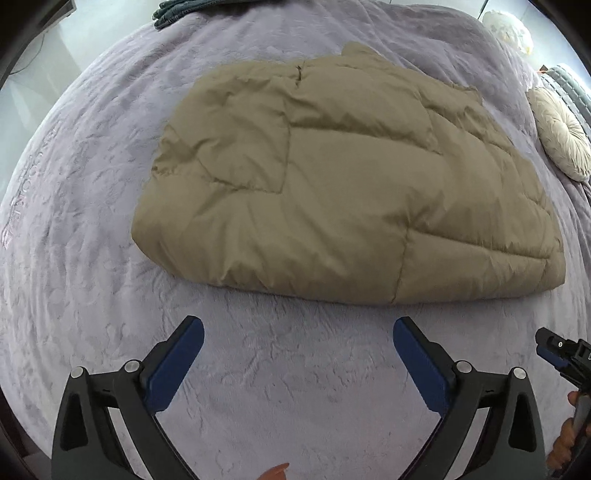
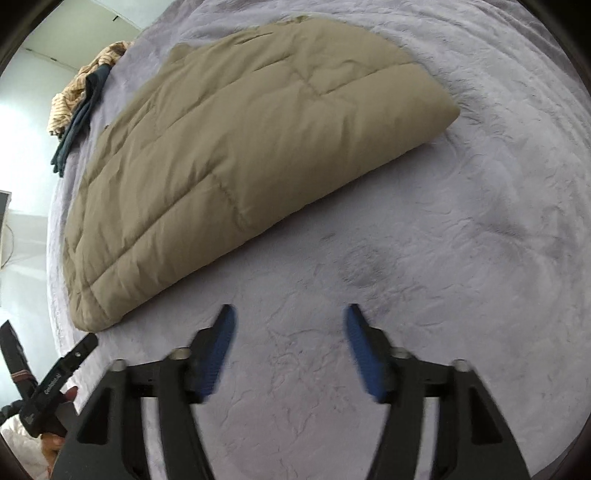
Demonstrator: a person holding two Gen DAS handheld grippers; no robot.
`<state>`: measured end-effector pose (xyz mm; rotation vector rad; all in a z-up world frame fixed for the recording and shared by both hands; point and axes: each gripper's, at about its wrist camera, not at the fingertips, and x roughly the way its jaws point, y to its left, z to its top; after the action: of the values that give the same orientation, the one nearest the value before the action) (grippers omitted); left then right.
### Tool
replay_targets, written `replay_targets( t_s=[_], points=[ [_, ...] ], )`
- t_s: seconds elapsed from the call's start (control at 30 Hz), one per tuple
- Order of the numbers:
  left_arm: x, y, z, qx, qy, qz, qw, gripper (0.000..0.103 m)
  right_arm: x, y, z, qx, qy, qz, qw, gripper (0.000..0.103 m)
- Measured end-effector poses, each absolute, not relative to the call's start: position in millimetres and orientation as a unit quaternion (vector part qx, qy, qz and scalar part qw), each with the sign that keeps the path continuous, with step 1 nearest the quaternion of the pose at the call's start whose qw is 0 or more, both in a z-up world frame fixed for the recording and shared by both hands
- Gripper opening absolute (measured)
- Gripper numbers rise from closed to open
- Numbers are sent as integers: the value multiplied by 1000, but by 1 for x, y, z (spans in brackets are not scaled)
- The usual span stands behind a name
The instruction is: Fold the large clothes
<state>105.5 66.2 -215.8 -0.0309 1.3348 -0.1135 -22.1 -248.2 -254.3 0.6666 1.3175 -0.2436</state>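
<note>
A tan quilted puffer jacket (image 1: pixel 332 177) lies folded into a thick flat bundle on the lilac bedspread (image 1: pixel 92 258). It also shows in the right wrist view (image 2: pixel 229 155), at the upper left. My left gripper (image 1: pixel 298 330) is open and empty, hovering over the bedspread just in front of the jacket's near edge. My right gripper (image 2: pixel 290 317) is open and empty, over bare bedspread to the right of the jacket's near corner. The right gripper's tip (image 1: pixel 561 352) shows at the left wrist view's right edge.
Dark blue clothes (image 1: pixel 177 11) lie at the bed's far edge, with a striped garment (image 2: pixel 85 85) beside them. A round beige cushion (image 1: pixel 561 136) and a white bag (image 1: pixel 509 29) sit at the far right. The bed's left edge drops to the floor (image 2: pixel 22 258).
</note>
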Motion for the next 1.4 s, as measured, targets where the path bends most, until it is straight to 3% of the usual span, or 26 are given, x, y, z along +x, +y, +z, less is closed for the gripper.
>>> replay_targets(
  t_s=[0.03, 0.3, 0.33, 0.37, 0.6, 0.83, 1.2, 1.4],
  points=[
    [105, 67, -217, -18, 621, -55, 781, 102, -22, -248, -254, 307, 594, -107, 735, 85],
    [100, 70, -223, -21, 634, -49, 771, 102, -21, -251, -260, 368, 574, -85, 726, 88],
    [99, 71, -224, -24, 636, -48, 770, 102, -22, -251, -261, 375, 572, -81, 725, 100],
    [98, 71, -224, -23, 636, -48, 770, 102, -24, -252, -262, 381, 571, -76, 723, 103],
    [85, 75, -234, -35, 650, -56, 757, 102, -20, -247, -268, 387, 576, -61, 718, 103],
    [77, 91, -234, -111, 646, -73, 752, 102, -31, -256, -279, 395, 603, -74, 690, 103],
    [100, 149, -237, -297, 582, -88, 752, 102, -19, -294, -281, 512, 508, -53, 691, 103],
    [111, 151, -255, -337, 570, -114, 740, 102, -4, -302, -288, 535, 488, -33, 689, 103]
  ],
)
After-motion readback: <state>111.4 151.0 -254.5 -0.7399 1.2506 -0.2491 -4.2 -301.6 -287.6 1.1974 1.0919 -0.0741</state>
